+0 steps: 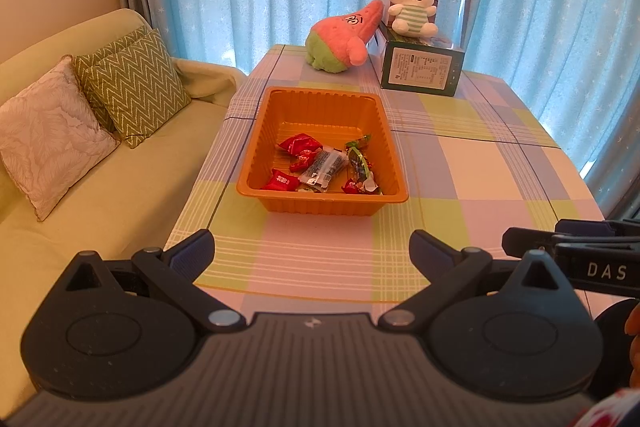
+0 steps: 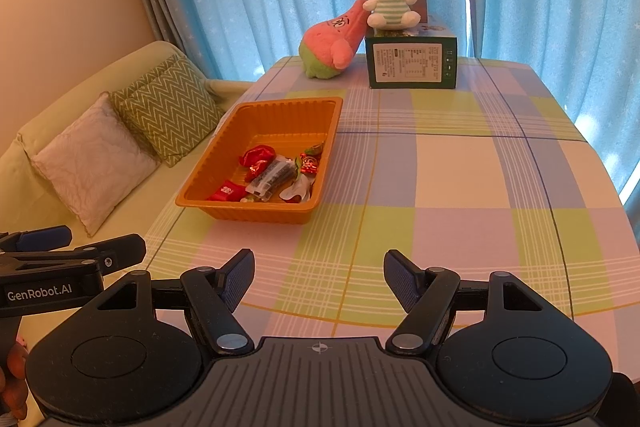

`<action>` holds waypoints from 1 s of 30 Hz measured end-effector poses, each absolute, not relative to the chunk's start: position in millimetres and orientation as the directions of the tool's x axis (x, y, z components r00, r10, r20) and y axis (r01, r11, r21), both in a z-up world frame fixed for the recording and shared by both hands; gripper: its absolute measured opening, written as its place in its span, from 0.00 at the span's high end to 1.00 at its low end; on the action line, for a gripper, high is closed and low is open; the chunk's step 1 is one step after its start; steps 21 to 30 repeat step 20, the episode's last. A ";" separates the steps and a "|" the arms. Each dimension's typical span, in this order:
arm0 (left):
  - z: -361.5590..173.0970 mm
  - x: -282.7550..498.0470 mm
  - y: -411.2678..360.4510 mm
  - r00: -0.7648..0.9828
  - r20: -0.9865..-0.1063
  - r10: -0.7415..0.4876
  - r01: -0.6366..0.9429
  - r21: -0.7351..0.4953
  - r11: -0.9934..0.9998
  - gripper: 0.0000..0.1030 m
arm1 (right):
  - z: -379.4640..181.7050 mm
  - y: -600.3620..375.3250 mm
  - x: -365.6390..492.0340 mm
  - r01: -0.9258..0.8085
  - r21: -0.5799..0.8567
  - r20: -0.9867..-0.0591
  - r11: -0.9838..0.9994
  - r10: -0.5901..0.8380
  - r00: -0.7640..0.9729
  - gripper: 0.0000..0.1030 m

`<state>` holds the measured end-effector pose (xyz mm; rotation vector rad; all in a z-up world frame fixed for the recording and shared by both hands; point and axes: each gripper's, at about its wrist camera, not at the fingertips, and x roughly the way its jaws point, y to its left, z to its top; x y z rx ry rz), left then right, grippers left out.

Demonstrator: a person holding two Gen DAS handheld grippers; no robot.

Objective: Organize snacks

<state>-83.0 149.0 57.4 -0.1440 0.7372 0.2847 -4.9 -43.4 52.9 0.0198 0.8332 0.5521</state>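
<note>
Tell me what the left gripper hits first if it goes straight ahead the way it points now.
Most likely the near wall of the orange tray, which lies straight ahead of the open left gripper. Only bare tablecloth shows between them, though depth is hard to judge.

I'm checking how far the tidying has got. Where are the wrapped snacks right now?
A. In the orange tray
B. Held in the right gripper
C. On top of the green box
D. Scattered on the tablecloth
A: the wrapped snacks all lie inside the orange tray, the tablecloth around it shows none, and both the left gripper and right gripper are open and hold nothing.
</note>
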 end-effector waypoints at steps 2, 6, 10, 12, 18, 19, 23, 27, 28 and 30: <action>57.9 -83.3 148.6 0.705 -0.679 0.205 -0.304 -0.028 0.952 0.00 | 52.9 -43.4 -5.0 -0.457 0.228 -0.696 0.860 0.472 0.541 0.31; 58.3 -82.3 148.2 0.705 -0.680 0.204 -0.303 -0.029 0.953 0.00 | 52.7 -43.6 -4.9 -0.457 0.228 -0.696 0.860 0.472 0.541 0.31; 58.5 -81.6 147.3 0.706 -0.679 0.202 -0.301 -0.030 0.953 0.00 | 52.7 -43.8 -4.6 -0.458 0.228 -0.696 0.859 0.472 0.541 0.31; 58.3 -82.0 147.4 0.706 -0.679 0.202 -0.301 -0.030 0.953 0.00 | 52.6 -43.7 -4.8 -0.457 0.229 -0.697 0.860 0.472 0.540 0.31; 58.5 -83.2 147.8 0.714 -0.671 0.199 -0.297 -0.034 0.954 0.00 | 52.6 -44.4 -4.0 -0.456 0.229 -0.695 0.860 0.472 0.542 0.31; 58.7 -82.6 147.5 0.716 -0.670 0.197 -0.295 -0.035 0.955 0.00 | 52.6 -44.8 -3.5 -0.456 0.229 -0.695 0.860 0.472 0.542 0.31; 58.8 -82.0 147.4 0.716 -0.670 0.195 -0.294 -0.037 0.955 0.00 | 52.5 -45.5 -2.9 -0.455 0.229 -0.695 0.861 0.472 0.543 0.31; 58.8 -82.0 147.4 0.716 -0.670 0.195 -0.294 -0.037 0.955 0.00 | 52.5 -45.5 -2.9 -0.455 0.229 -0.695 0.861 0.472 0.543 0.31; 58.8 -82.0 147.4 0.716 -0.670 0.195 -0.294 -0.037 0.955 0.00 | 52.5 -45.5 -2.9 -0.455 0.229 -0.695 0.861 0.472 0.543 0.31; 58.8 -82.0 147.4 0.716 -0.670 0.195 -0.294 -0.037 0.955 0.00 | 52.5 -45.5 -2.9 -0.455 0.229 -0.695 0.861 0.472 0.543 0.31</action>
